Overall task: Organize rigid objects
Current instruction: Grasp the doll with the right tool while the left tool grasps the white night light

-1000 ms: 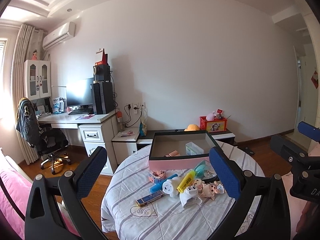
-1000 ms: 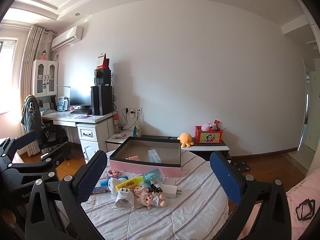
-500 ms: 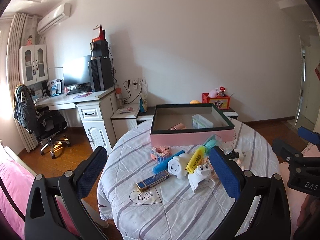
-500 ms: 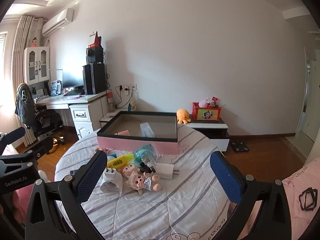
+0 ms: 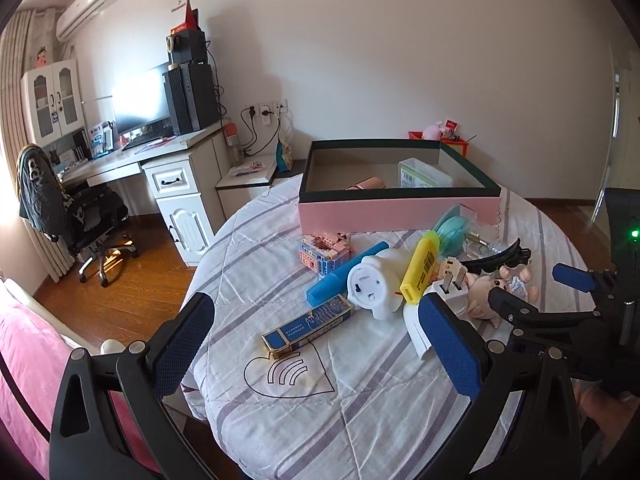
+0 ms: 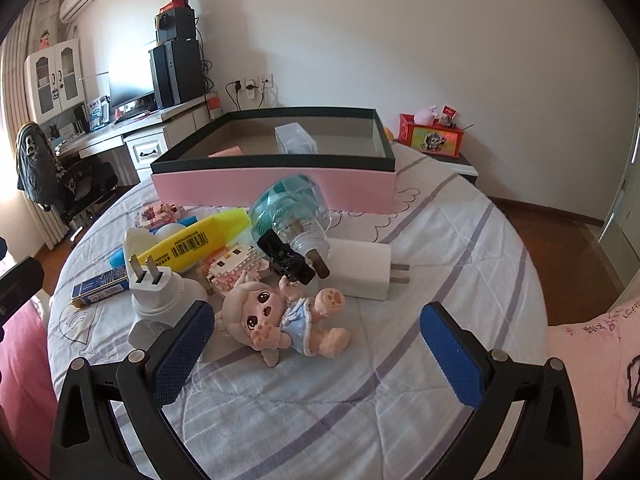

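A pile of small objects lies on the round striped table (image 5: pixel 280 408) in front of a pink box with a dark rim (image 5: pixel 396 216). My left gripper (image 5: pixel 316 332) is open above a blue and gold case (image 5: pixel 308 326). Just beyond are a white plug-in device (image 5: pixel 372 288), a blue marker (image 5: pixel 344 278) and a yellow highlighter (image 5: pixel 420 272). My right gripper (image 6: pixel 316 340) is open, holds nothing, and hovers just short of a small doll (image 6: pixel 280 320). Behind the doll are a black clip (image 6: pixel 288 260), a white charger (image 6: pixel 360 268) and a teal bottle (image 6: pixel 292 212).
The pink box (image 6: pixel 280 188) holds a clear container (image 6: pixel 296 140) and a pink item (image 6: pixel 226 152). Block toys (image 5: pixel 322 250) sit left of the pile. A desk (image 5: pixel 160 152) and office chair (image 5: pixel 68 208) stand at the left, with pink bedding (image 6: pixel 592 360) at the right.
Both grippers have come closer to the table and tilted down onto the pile, so the objects fill more of each view. Nothing on the table has moved.
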